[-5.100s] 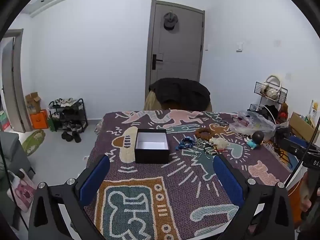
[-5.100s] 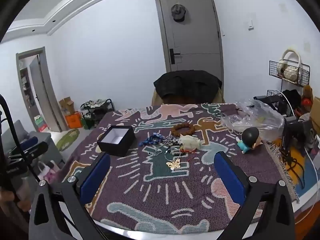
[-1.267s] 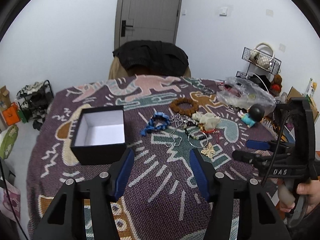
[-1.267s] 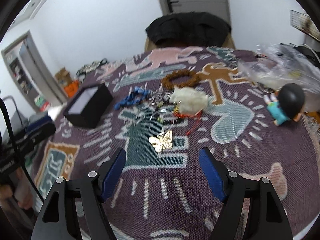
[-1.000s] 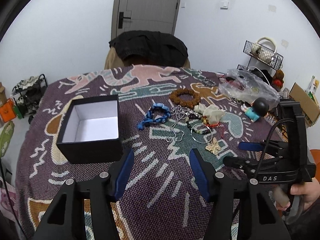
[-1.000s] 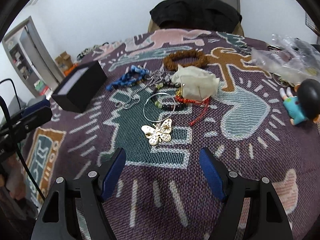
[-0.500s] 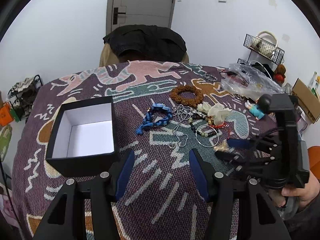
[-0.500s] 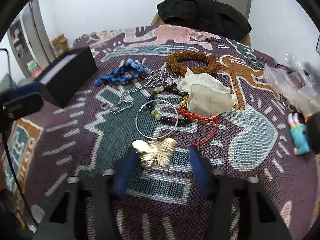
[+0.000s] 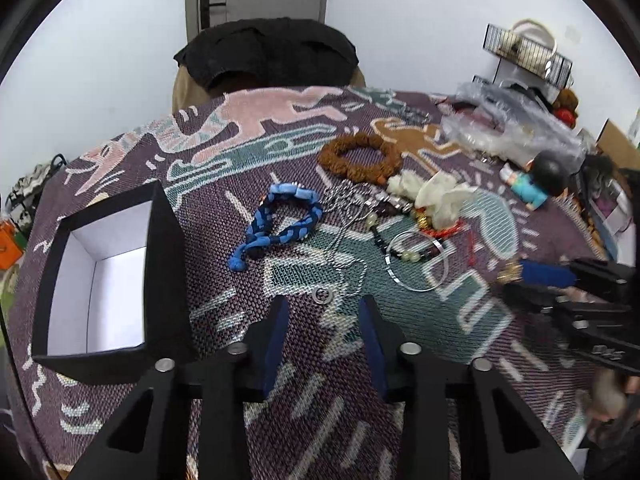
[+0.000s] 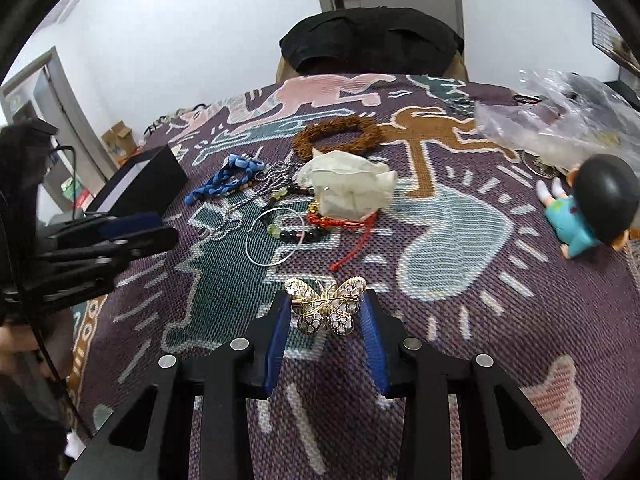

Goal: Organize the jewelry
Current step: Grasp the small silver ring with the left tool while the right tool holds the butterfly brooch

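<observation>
My right gripper (image 10: 325, 302) is shut on a gold butterfly brooch (image 10: 345, 289), held just above the patterned cloth. In the left wrist view it shows at the right edge, with the brooch (image 9: 509, 272) at its tips. My left gripper (image 9: 323, 307) hangs low over the cloth, its jaws closing with nothing pressed between them. The ring (image 9: 323, 295) of a silver chain lies just ahead of its tips. A black box (image 9: 164, 280) with a white inside stands open at the left. A blue braided bracelet (image 9: 280, 220), a brown bead bracelet (image 9: 360, 156) and a silver hoop (image 9: 416, 264) lie in a pile.
A white cloth pouch (image 9: 440, 196), a red cord (image 10: 352, 236) and a dark bead bracelet lie in the same pile. A small doll (image 9: 536, 184) and a clear plastic bag (image 9: 512, 128) sit at the right. A chair with a black jacket (image 9: 268, 52) stands behind the table.
The right gripper closed on the butterfly brooch and raised it off the cloth. The left gripper moved forward and down toward the chain, and its jaws narrowed.
</observation>
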`<action>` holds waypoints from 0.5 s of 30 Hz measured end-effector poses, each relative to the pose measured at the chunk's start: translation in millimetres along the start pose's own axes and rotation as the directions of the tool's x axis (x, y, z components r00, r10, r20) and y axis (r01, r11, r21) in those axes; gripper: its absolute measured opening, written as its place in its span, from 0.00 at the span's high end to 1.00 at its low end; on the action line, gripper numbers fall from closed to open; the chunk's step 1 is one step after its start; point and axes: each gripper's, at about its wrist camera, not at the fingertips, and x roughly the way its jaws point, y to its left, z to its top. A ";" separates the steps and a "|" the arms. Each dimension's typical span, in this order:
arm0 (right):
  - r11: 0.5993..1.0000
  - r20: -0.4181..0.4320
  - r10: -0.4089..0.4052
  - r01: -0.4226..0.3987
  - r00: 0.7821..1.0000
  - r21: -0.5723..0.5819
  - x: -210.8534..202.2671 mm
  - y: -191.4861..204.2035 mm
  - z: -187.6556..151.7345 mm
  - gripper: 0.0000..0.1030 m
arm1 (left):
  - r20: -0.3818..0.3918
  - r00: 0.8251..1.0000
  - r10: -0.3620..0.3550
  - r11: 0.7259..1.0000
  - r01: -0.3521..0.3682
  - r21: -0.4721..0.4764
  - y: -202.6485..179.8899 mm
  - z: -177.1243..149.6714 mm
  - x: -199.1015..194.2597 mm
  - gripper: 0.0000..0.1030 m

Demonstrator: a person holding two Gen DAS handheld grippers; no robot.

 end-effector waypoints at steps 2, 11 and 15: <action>1.000 0.012 0.006 -0.006 1.000 0.012 -4.8 -3.2 -0.5 0.65 | -0.020 1.000 -0.002 1.000 0.002 -0.010 2.7 0.1 7.5 0.73; 0.999 0.044 0.032 -0.033 0.999 0.026 -15.2 -7.0 -1.4 0.65 | -0.053 0.998 0.018 1.000 -0.018 -0.004 0.9 6.8 25.2 0.73; 0.999 0.045 0.029 -0.030 0.999 0.041 -14.6 -11.6 -3.3 0.65 | -0.048 0.998 0.033 0.999 -0.032 0.014 -2.4 9.5 30.4 0.74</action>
